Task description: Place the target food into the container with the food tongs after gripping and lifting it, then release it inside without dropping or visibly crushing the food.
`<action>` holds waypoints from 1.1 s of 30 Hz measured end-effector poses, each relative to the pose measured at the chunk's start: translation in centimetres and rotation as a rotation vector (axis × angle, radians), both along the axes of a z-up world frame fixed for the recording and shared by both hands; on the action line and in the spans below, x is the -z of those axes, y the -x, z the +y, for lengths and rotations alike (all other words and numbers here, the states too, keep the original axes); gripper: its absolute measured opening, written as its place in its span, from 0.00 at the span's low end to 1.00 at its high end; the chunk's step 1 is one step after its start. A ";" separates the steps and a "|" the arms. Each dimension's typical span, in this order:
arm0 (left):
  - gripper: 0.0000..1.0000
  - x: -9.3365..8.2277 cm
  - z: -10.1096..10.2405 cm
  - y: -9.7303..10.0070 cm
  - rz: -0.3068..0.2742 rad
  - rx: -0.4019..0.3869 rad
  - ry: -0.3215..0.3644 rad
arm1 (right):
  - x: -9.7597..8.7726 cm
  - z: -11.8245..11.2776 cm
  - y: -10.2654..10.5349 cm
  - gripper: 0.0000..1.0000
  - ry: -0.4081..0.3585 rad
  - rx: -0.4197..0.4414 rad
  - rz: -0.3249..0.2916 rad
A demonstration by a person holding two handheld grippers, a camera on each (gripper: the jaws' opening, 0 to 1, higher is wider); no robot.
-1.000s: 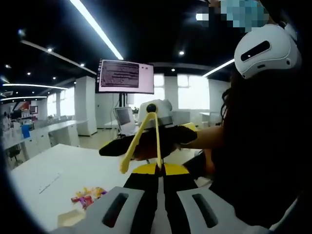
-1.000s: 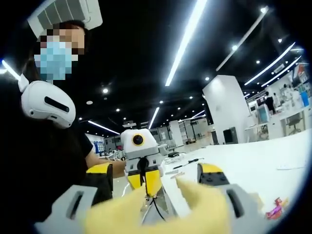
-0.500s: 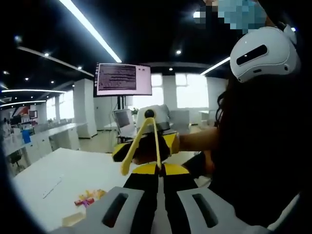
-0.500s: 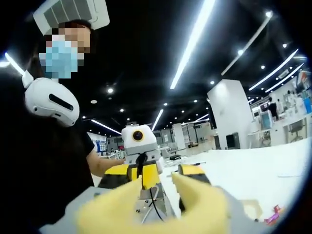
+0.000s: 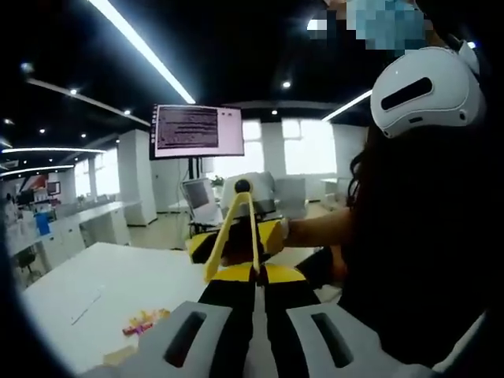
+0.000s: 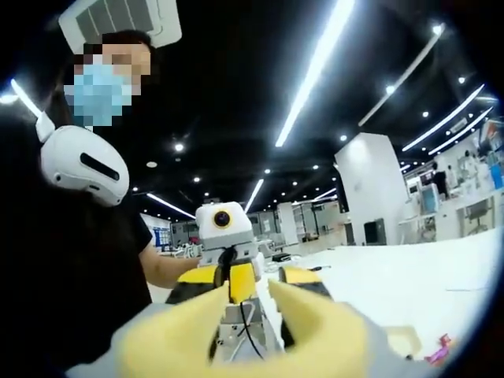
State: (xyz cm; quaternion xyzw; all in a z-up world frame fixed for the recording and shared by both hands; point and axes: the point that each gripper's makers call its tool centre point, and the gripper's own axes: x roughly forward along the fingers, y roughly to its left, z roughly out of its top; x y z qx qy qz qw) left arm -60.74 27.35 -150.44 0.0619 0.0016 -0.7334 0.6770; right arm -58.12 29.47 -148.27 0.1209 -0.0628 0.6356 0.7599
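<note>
Black short-sleeved top (image 5: 425, 260), white headset (image 5: 425, 85), grey-and-black left gripper (image 5: 260, 331).

This is a big open-plan office or lab. Long ceiling light strips (image 5: 142, 49), white desks (image 5: 94, 206) and a large monitor (image 5: 198, 130) on a stand show it.

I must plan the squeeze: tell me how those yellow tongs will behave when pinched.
The yellow tongs look thin and plastic, so probably light and springy. Their two long arms spread from one joint, so the tips likely flex. Smooth arms may slip in the hand-held gripper.
</note>
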 end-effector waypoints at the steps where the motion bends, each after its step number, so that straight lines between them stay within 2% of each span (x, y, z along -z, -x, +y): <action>1: 0.00 0.1 0.0 0.0 -0.002 -0.002 0.004 | 0.0 -0.1 0.0 0.29 0.001 -0.001 -0.001; 3: 0.00 0.0 0.0 0.1 0.029 -0.002 0.017 | 0.1 0.0 0.2 0.29 0.000 -0.012 0.007; 10: 0.00 0.0 0.4 0.1 0.059 -0.018 0.034 | 0.2 -0.2 0.4 0.29 -0.001 -0.023 0.016; 18: 0.00 0.2 0.0 0.2 0.029 -0.013 -0.004 | 0.3 0.1 0.8 0.30 0.030 -0.035 -0.009; 22: 0.00 0.1 -0.1 0.0 0.019 -0.010 -0.015 | 0.3 0.1 0.8 0.28 0.036 -0.042 -0.002; 26: 0.00 0.2 -0.1 -0.7 0.015 -0.033 -0.001 | 0.4 0.0 0.3 0.26 0.027 -0.011 0.028; 29: 0.02 1.0 -0.1 -1.4 -0.012 -0.088 0.011 | 1.1 -0.4 -0.3 0.25 0.036 0.016 0.037; 30: 0.02 2.1 0.2 -1.8 -0.026 -0.129 -0.022 | 1.8 -0.5 -0.6 0.25 0.060 0.037 0.044; 31: 0.02 2.5 0.3 -2.0 -0.029 -0.141 -0.033 | 2.0 -0.7 -0.7 0.25 0.060 0.041 0.051; 33: 0.07 4.6 1.3 -3.1 -0.047 -0.227 -0.080 | 2.1 -1.5 -1.1 0.25 0.032 0.058 0.079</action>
